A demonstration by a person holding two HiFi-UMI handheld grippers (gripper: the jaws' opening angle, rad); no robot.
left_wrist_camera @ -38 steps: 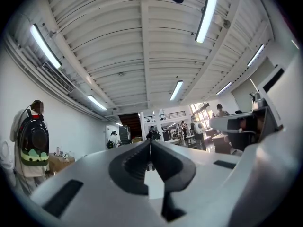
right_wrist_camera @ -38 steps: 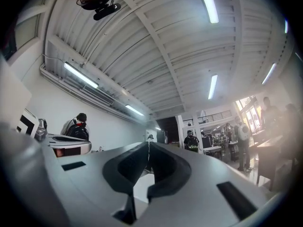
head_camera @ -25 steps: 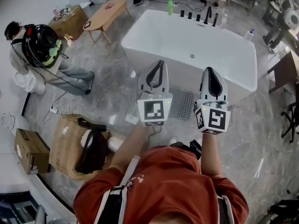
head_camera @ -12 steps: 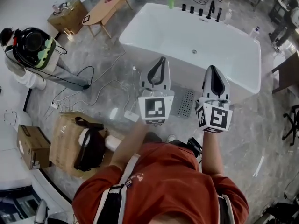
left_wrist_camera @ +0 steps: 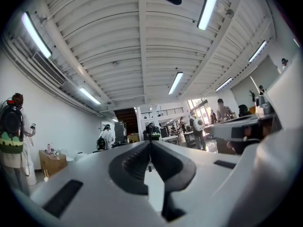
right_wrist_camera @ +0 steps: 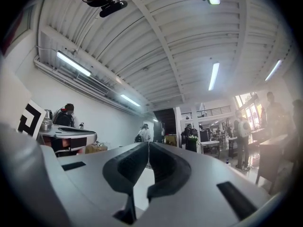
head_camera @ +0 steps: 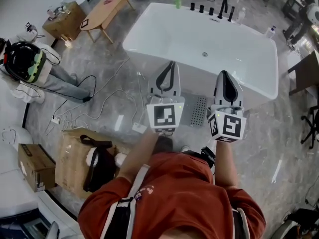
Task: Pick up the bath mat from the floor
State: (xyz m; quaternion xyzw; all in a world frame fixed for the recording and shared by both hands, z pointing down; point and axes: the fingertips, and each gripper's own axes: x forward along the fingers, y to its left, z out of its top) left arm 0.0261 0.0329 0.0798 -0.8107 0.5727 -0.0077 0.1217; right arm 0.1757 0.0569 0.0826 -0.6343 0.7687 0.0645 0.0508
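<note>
"How many grippers is that person holding?"

"Two. The left gripper (head_camera: 171,66) and the right gripper (head_camera: 223,74) are hovering side by side in front of the red shirt (head_camera: 174,193). Both are pointing away towards the one white bathtub (head_camera: 239,49)."

"Are the fingers gripping anything?"

"No. The left fingers (left_wrist_camera: 132,164) are pressing together along their whole length with nothing between them. The right fingers (right_wrist_camera: 125,167) are doing just the same."

"And the bath mat?"

"There is only one, a grey dotted bath mat (head_camera: 198,111). It is lying flat on the grey veined floor (head_camera: 259,148), right against the foot of the bathtub. Looking down from the head, it is showing in the gap between the two grippers. It is lying below both pairs of fingers and touching neither."

"What else is sitting around?"

"Two cardboard boxes (head_camera: 31,167) at the person's left, the bigger one carrying a black bag (head_camera: 97,163). One wooden table (head_camera: 102,11) is standing further off. One other person (head_camera: 30,66) with a black-and-green backpack is standing by the loose cables (head_camera: 99,108)."
</note>
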